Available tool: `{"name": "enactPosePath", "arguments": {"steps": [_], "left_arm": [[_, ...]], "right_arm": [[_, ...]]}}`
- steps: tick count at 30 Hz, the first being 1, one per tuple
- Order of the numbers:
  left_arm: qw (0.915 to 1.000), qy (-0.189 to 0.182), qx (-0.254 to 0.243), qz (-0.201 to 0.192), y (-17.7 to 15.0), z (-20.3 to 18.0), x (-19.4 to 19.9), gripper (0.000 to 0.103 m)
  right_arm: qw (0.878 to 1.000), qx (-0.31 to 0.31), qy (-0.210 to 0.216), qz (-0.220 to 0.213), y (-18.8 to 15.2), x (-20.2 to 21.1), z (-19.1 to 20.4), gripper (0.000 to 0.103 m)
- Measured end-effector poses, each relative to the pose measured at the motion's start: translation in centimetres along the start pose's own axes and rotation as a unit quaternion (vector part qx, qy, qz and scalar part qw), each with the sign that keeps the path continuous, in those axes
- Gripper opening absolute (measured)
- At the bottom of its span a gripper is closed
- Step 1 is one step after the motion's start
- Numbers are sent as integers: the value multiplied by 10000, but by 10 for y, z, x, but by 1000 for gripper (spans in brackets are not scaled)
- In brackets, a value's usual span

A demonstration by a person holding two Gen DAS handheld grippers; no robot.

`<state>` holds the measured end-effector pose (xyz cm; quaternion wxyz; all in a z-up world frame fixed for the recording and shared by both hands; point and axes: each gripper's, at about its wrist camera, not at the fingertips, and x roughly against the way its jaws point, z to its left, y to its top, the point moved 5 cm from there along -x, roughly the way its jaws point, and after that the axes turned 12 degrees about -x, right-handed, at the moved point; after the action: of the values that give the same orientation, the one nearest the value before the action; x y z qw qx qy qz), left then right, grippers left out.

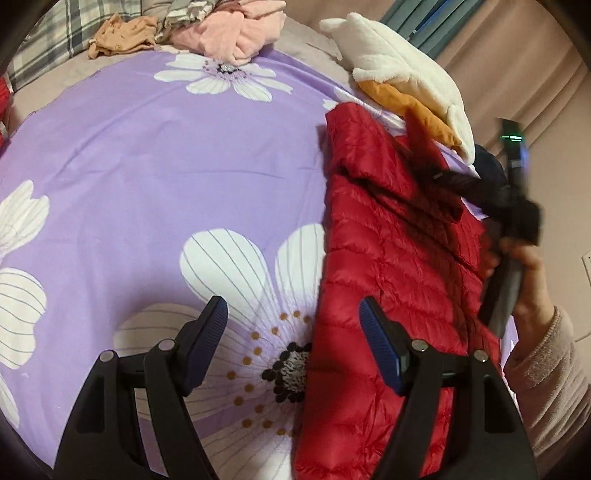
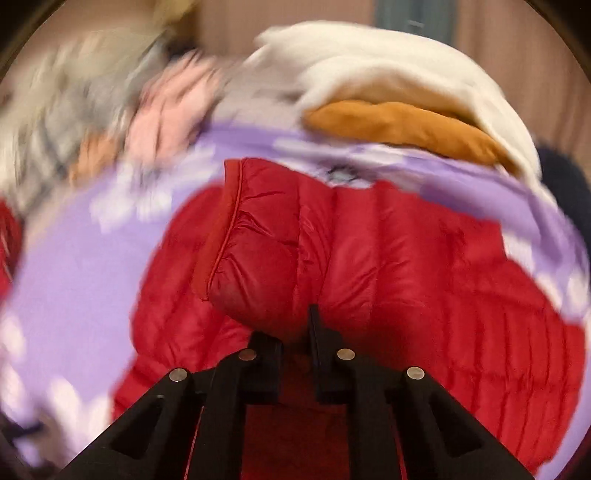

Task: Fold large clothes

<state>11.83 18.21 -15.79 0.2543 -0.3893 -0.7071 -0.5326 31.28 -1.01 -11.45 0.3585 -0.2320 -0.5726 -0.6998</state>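
A red quilted down jacket (image 1: pixel 388 266) lies on the purple flowered bedsheet (image 1: pixel 147 166) at the right. My left gripper (image 1: pixel 293 332) is open and empty, hovering over the jacket's left edge and the sheet. In the left wrist view my right gripper (image 1: pixel 458 184) shows blurred over the jacket's far right part. In the right wrist view my right gripper (image 2: pixel 291 328) is shut on a puffed fold of the red jacket (image 2: pixel 369 251) and holds it up. That view is motion-blurred.
A white fleece garment (image 1: pixel 399 70) over an orange one (image 1: pixel 413 107) lies at the far right of the bed. Pink clothes (image 1: pixel 229 33), a tan piece (image 1: pixel 122 35) and plaid fabric (image 1: pixel 48 40) are piled at the far edge. Curtains hang behind.
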Motion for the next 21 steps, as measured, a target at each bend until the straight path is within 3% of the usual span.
{"name": "enactPosePath", "arguments": {"steps": [4,8,11,12,13,15,19,21], "left_arm": [[9999,-105,-110,41,1,-13,-4,74],[9987,-499,23,51,9,-25,-9,74],[9940,-1065,259,-1,27,-34,-12,74],[9905,-1316,389,-33,36,-36,-16,74],[9881,-1458,488,-46,42,-36,-19,74],[9807,-1789,784,-30,59,-37,-33,74],[9615,-2334,1448,51,87,-39,-64,74],[9582,-2402,1554,5,98,-41,-71,74]], "right_arm": [[9836,-1338,1037,-621,14,68,-58,13],[9607,-2370,1070,-974,2,116,-132,13],[9536,-2780,809,-830,-20,125,-180,13],[9529,-2867,717,-678,-30,124,-191,19],[9505,-3021,564,-465,-43,121,-206,36],[9429,-3280,443,-363,-55,116,-226,59],[9109,-4019,824,-444,-70,118,-262,59],[9018,-4162,1085,-430,-70,115,-265,59]]}}
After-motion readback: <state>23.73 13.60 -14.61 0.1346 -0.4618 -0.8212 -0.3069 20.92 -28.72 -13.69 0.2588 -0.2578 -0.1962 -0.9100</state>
